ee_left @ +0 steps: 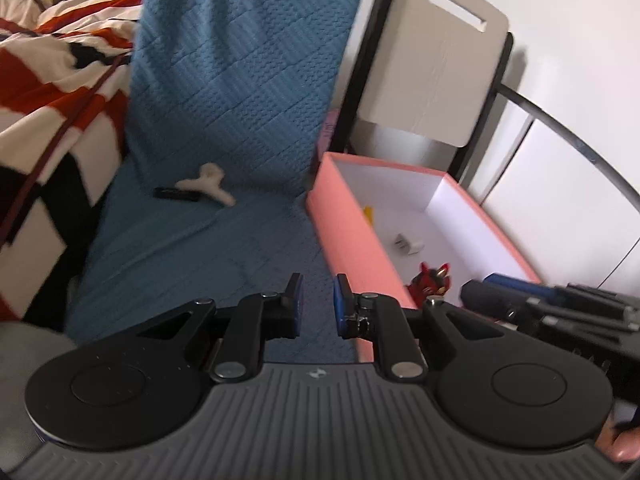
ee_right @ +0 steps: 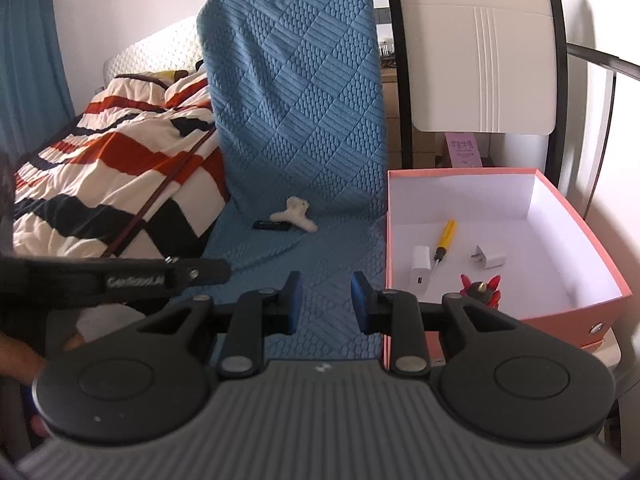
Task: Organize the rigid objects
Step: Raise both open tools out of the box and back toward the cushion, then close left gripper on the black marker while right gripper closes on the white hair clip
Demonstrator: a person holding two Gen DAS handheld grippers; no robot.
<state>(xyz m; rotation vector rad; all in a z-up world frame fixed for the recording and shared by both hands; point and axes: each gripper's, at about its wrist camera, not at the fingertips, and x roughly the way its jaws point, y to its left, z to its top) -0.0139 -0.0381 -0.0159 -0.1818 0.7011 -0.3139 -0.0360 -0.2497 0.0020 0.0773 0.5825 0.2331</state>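
A white hair claw (ee_right: 294,214) and a small black bar (ee_right: 272,225) lie on the blue quilted mat (ee_right: 296,120), ahead of both grippers. To the right stands a pink box (ee_right: 560,322) with a white inside. It holds a yellow-handled tool (ee_right: 445,240), a white charger (ee_right: 421,268), a white plug (ee_right: 488,258) and a red figure (ee_right: 494,286). My right gripper (ee_right: 326,296) hangs over the mat by the box's left wall, shut and empty. My left gripper (ee_left: 319,300) is likewise shut and empty, with the claw (ee_left: 208,186) far ahead to its left and the box (ee_left: 344,232) to its right.
A striped red, white and black blanket (ee_right: 112,160) covers the bed on the left. A white chair back (ee_right: 480,60) rises behind the box. The other gripper's body (ee_right: 120,276) crosses the right wrist view's left side, with a hand below it.
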